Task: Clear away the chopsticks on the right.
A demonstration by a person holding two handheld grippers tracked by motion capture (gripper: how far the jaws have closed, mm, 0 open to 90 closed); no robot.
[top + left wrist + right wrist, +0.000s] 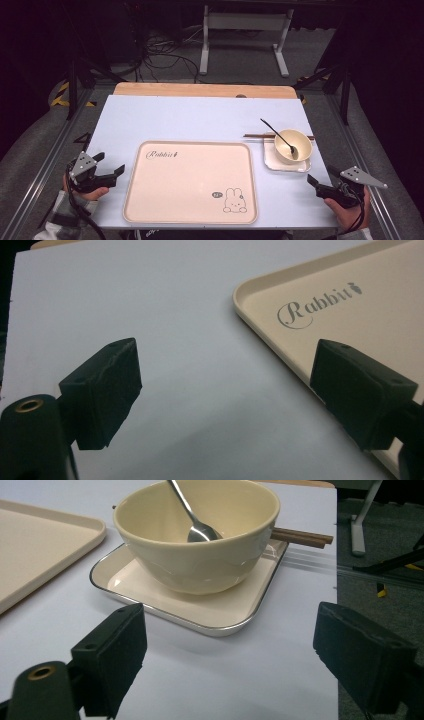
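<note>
Facing bowl [197,535] on square plate [200,605]: right gripper [227,650] released, left gripper [225,390] released; bowl likely rigid, glossy-slick, breakable; grip rim at 3 o'clock, clear of spoon [192,515].

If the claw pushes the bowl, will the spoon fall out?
Probably it would rattle. The spoon only leans loose against the bowl, handle sticking out. The bowl looks smooth and glossy, so it may slide on the square plate rather than tip.
</note>
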